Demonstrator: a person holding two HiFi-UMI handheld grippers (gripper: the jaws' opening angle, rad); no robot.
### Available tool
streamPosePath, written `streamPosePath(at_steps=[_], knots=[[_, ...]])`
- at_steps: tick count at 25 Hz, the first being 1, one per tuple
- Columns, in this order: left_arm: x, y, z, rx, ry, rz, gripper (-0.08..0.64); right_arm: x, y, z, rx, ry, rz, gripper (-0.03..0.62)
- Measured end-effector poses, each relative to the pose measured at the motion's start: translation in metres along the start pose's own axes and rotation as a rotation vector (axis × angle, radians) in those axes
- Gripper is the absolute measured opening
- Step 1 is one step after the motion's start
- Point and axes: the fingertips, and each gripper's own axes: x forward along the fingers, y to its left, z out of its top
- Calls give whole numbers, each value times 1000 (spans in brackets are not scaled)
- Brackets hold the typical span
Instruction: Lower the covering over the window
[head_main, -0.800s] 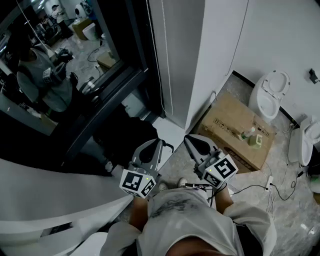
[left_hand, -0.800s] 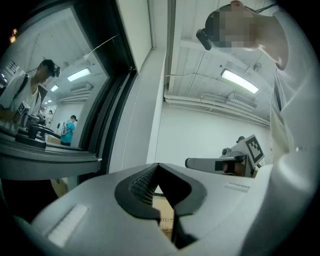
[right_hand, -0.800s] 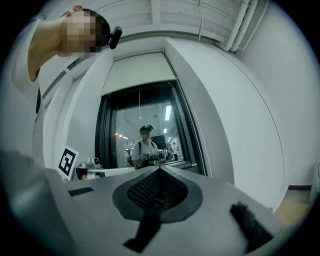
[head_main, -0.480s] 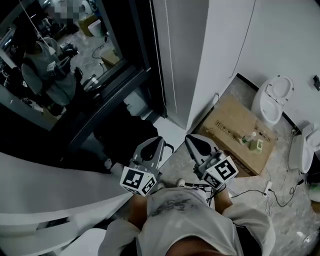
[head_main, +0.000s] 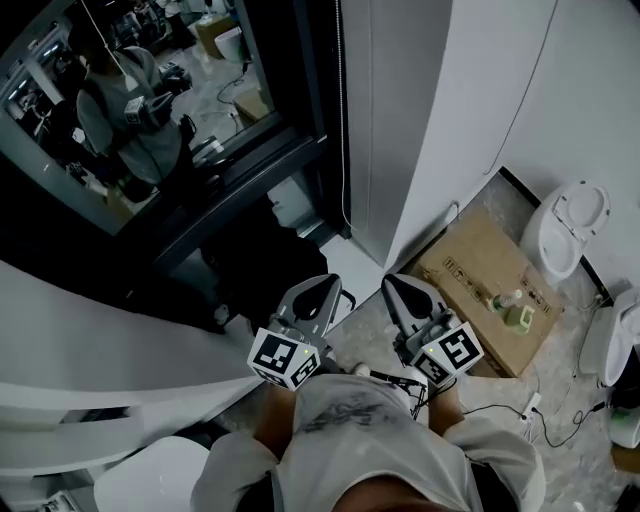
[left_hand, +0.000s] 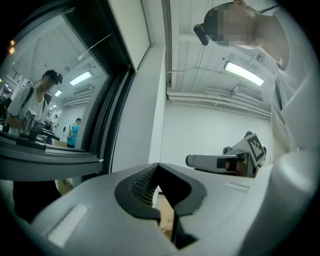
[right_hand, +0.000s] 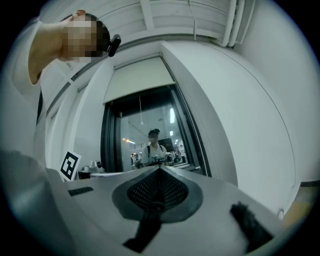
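Jaws first: left gripper (left_hand: 158, 166) and right gripper (right_hand: 160, 170) are both pinched closed with nothing in them. Blind (right_hand: 141, 80) sits at 12 o'clock from the right jaws and covers only the top of the window (right_hand: 150, 135). Its bottom edge runs side to side and it points straight down. Thin cord (head_main: 343, 130) hangs vertical by the frame, roughly 12 o'clock from both grippers. My worry: that skinny cord slips through the jaws, or pulling the wrong strand rolls the blind up instead.
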Motion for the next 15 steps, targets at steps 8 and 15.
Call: streamPosePath(at_steps=[8, 15], knots=[[20, 12, -1, -11, -12, -17, 3, 15, -20, -10, -34, 53, -23, 17], [50, 40, 8, -22, -42, -55, 3, 45, -38, -7, -64, 62, -36, 17]])
